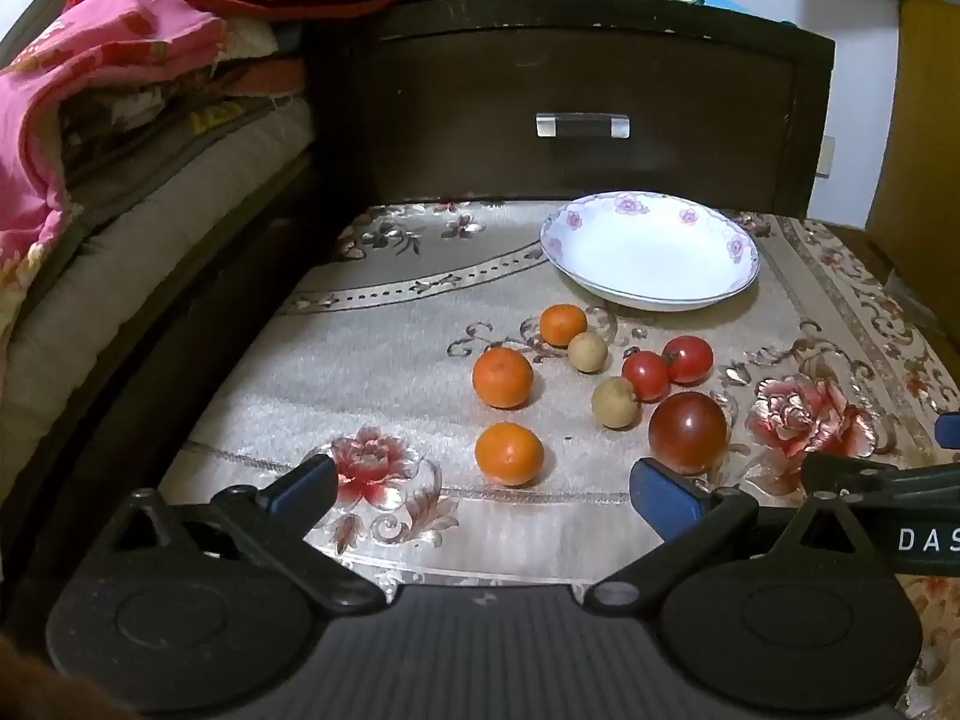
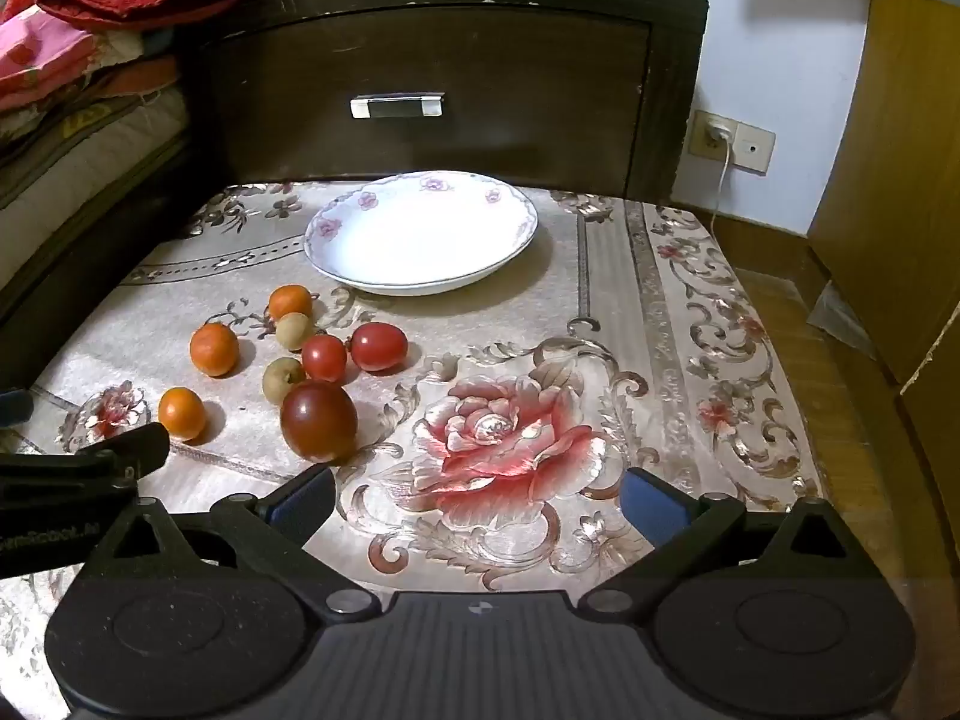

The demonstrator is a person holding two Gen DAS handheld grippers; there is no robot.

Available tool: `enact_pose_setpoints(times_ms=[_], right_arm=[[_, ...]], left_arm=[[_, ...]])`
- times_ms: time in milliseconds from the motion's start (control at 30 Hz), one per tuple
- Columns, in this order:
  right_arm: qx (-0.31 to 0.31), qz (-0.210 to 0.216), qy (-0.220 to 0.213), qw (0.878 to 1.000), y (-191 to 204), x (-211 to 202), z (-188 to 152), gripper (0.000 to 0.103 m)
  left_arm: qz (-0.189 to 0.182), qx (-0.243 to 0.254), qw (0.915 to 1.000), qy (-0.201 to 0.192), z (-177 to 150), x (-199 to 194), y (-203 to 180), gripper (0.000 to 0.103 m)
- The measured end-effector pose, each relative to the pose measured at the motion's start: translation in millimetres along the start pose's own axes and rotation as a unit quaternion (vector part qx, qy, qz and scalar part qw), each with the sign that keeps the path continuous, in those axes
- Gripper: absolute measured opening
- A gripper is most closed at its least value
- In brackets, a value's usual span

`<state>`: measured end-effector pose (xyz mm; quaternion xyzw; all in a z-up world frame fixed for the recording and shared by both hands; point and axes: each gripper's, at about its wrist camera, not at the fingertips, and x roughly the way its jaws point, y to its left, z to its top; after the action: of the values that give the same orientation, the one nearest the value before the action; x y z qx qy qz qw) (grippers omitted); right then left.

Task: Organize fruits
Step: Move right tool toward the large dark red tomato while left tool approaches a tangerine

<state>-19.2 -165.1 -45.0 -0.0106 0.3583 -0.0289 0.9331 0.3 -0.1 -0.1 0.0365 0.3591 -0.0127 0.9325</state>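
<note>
A white floral plate (image 1: 651,294) (image 2: 360,282) stands empty at the back of the cloth-covered table. In front of it lie three small oranges (image 1: 503,377) (image 2: 214,349), two beige longans (image 1: 614,402) (image 2: 283,379), two red cherry tomatoes (image 1: 688,359) (image 2: 378,346) and one large dark red tomato (image 1: 687,432) (image 2: 318,420). My left gripper (image 1: 483,489) is open and holds nothing, just short of the nearest orange (image 1: 509,453). My right gripper (image 2: 477,498) is open over the embroidered rose, with the dark tomato just ahead of its left finger.
A dark wooden drawer front (image 1: 582,90) (image 2: 420,60) rises behind the table. Folded bedding (image 1: 120,120) is stacked at the left. A wall socket with a white cable (image 2: 714,138) and wooden cabinets (image 2: 900,180) are at the right.
</note>
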Motion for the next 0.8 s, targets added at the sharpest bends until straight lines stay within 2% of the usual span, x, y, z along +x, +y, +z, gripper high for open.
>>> enact_pose_setpoints(times_ms=[367,667,800], right_arm=[[0.002,0.000,0.006,1.000,2,2,-1,0.096],[-0.004,0.008,0.011,1.000,3,3,0,0.095],[-0.002,0.015,0.020,1.000,3,3,2,0.095]], left_arm=[[-0.001,0.001,1.0000,-0.001,-15,8,0,0.103],[0.008,0.000,0.9999,0.012,-6,2,0,0.103],[0.023,0.007,0.9996,0.014,2,-3,-2,0.103]])
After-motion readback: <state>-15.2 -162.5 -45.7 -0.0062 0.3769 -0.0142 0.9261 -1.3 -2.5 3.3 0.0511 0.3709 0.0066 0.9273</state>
